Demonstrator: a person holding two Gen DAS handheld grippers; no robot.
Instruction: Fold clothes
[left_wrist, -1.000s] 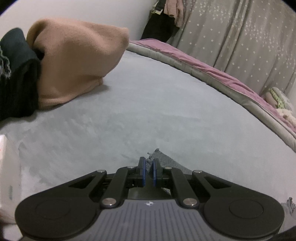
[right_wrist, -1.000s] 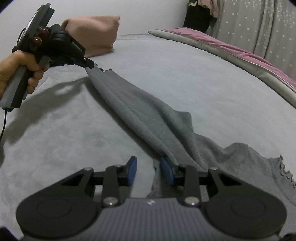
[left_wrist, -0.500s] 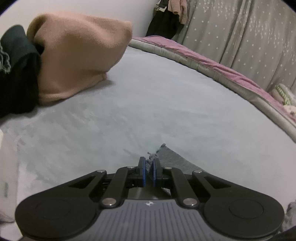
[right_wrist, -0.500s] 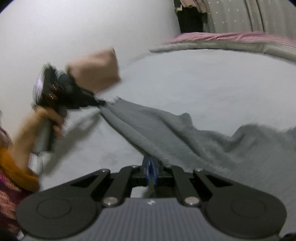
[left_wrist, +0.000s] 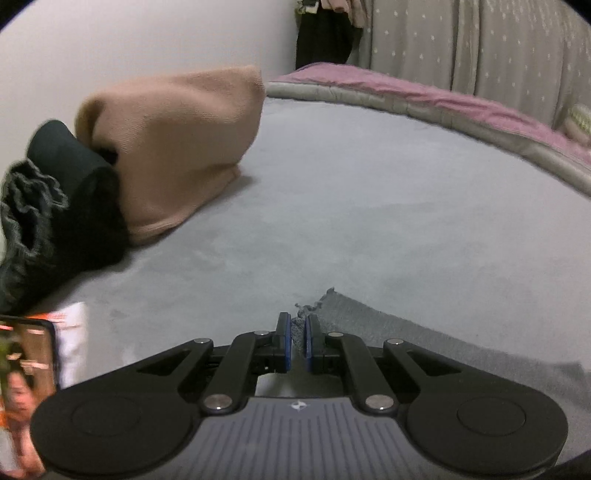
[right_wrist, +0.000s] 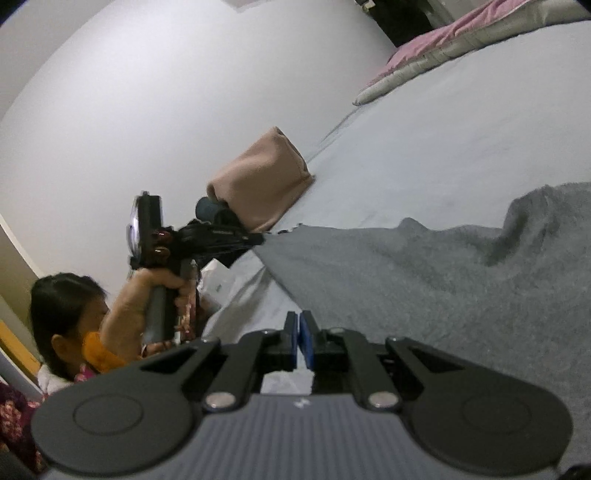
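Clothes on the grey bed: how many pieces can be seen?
3: a grey knit garment held up, a tan folded sweater by the wall, a dark green garment beside it. More may be hidden.

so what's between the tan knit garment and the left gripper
Only bare grey bedspread between the tan knit garment and left gripper, seen in the left wrist view.

- Left claw (left_wrist: 298, 334) is pinched tight on the frilly corner of the grey garment (left_wrist: 388, 332), which trails off to the right over the grey bed (left_wrist: 369, 206).
- Far left, a tan folded garment (left_wrist: 177, 147) leans against a dark one (left_wrist: 55, 199).
- Near left edge: a lit phone screen (left_wrist: 26, 369).
- Far right, a pink-and-grey quilt (left_wrist: 424, 99) runs beneath a dotted curtain (left_wrist: 480, 48).
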